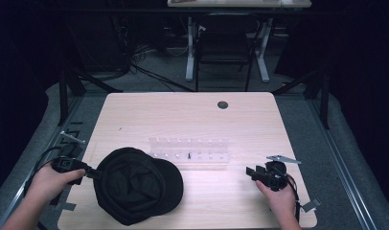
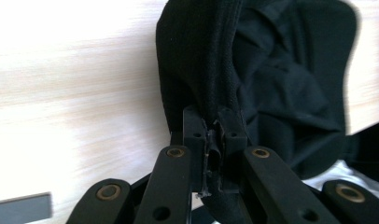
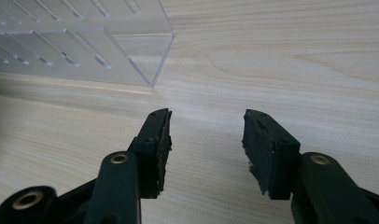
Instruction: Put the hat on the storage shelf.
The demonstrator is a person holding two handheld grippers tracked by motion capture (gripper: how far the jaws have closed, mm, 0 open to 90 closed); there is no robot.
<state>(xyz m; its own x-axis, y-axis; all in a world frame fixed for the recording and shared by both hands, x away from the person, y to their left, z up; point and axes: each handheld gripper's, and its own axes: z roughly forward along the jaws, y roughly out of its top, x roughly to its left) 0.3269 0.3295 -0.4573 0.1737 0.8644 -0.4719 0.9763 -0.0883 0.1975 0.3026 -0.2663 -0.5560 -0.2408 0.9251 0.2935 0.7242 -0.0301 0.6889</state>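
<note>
A black cap [image 1: 135, 184] lies upside down at the front left of the wooden table [image 1: 192, 115], its brim pointing right. My left gripper [image 1: 94, 173] is shut on the cap's left rim. In the left gripper view the jaws pinch the black fabric edge of the cap [image 2: 281, 84], with the left gripper [image 2: 214, 133] closed tight around it. My right gripper [image 1: 251, 171] rests at the front right, open and holding nothing. In the right gripper view the right gripper [image 3: 206, 128] has bare wood between its pads.
A clear acrylic rack [image 1: 190, 152] with several slots sits in the middle of the table, just behind the cap; its corner [image 3: 150, 60] lies ahead and left of the right jaws. A round cable hole [image 1: 223, 104] is at the back. A chair and desk legs stand beyond the table.
</note>
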